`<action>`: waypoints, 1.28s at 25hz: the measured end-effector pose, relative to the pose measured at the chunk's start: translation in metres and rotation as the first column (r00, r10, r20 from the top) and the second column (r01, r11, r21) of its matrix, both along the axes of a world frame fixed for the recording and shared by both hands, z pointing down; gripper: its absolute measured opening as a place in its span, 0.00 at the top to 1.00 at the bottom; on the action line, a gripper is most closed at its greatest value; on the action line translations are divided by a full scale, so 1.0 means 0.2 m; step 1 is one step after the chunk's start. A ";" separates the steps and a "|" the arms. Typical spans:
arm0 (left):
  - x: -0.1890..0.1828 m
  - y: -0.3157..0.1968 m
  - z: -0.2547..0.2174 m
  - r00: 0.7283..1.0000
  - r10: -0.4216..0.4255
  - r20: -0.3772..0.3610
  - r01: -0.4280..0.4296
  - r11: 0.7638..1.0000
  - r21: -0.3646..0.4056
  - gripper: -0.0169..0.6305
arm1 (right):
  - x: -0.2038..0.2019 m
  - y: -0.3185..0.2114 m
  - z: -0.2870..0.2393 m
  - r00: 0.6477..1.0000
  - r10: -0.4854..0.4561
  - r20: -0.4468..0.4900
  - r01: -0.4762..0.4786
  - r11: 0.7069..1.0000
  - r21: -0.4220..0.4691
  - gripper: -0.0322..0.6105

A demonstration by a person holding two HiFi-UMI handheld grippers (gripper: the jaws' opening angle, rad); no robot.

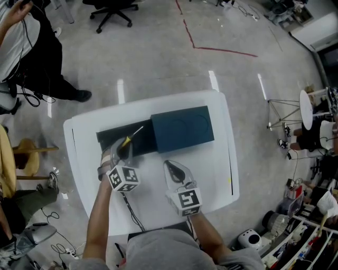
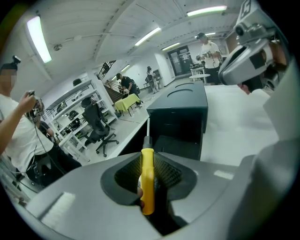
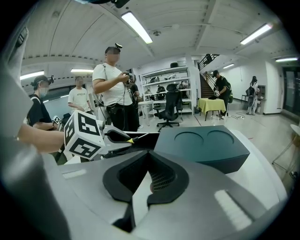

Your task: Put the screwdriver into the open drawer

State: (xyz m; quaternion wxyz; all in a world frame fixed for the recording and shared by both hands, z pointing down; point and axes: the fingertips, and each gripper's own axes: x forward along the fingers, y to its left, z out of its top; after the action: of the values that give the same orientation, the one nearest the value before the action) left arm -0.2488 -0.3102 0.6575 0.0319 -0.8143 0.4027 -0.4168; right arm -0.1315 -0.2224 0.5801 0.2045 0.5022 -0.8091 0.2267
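A yellow-handled screwdriver (image 1: 131, 138) is clamped by its handle in my left gripper (image 1: 122, 148), with the thin metal shaft pointing up and away. In the left gripper view the handle (image 2: 147, 178) lies between the pads and the tip aims at the open drawer (image 2: 176, 145). That dark drawer (image 1: 105, 138) is pulled out to the left of the teal box (image 1: 182, 128) on the white table (image 1: 158, 105). The left gripper hangs over the drawer's near edge. My right gripper (image 1: 172, 166) rests lower right of it, fingers together and empty (image 3: 149, 161).
A person (image 1: 31, 47) stands beyond the table's far left corner, with an office chair (image 1: 111, 10) behind. A wooden stool (image 1: 26, 158) sits left of the table. Cluttered gear and a small round white table (image 1: 306, 108) fill the right side.
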 end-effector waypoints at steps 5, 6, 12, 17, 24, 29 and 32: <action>0.00 0.00 -0.01 0.999 -0.024 -0.028 0.024 1.000 -0.010 0.84 | 0.01 0.00 -0.01 1.000 0.003 0.000 -0.003 1.000 0.002 0.95; 0.00 0.01 -0.01 0.999 -0.028 -0.034 0.028 1.000 -0.012 0.84 | 0.01 0.00 -0.01 1.000 0.004 0.000 -0.004 1.000 0.003 0.95; -0.01 0.01 0.00 0.998 -0.047 -0.051 0.046 0.999 -0.020 0.83 | 0.01 0.02 -0.01 1.000 0.001 0.001 -0.001 1.000 0.005 0.95; -0.01 0.03 -0.01 0.995 -0.068 -0.070 0.066 0.997 -0.034 0.81 | 0.02 0.04 -0.02 1.000 -0.002 0.000 0.002 1.000 0.011 0.95; -0.02 0.07 -0.08 0.986 -0.113 -0.121 0.109 0.993 -0.037 0.80 | 0.04 0.09 -0.06 1.000 -0.005 0.000 0.005 1.000 0.023 0.95; -0.01 0.11 -0.16 0.981 -0.132 -0.144 0.131 0.991 -0.018 0.80 | 0.05 0.14 -0.10 1.000 -0.010 0.000 0.010 0.999 0.040 0.95; 0.01 0.16 -0.20 0.977 -0.143 -0.156 0.143 0.990 -0.011 0.80 | 0.08 0.17 -0.13 1.000 -0.012 -0.001 0.012 0.998 0.054 0.95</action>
State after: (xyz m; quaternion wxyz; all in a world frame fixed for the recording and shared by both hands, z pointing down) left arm -0.2475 -0.2788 0.6172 -0.0297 -0.8133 0.4617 -0.3528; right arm -0.1160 -0.1883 0.5541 0.1924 0.5027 -0.8179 0.2033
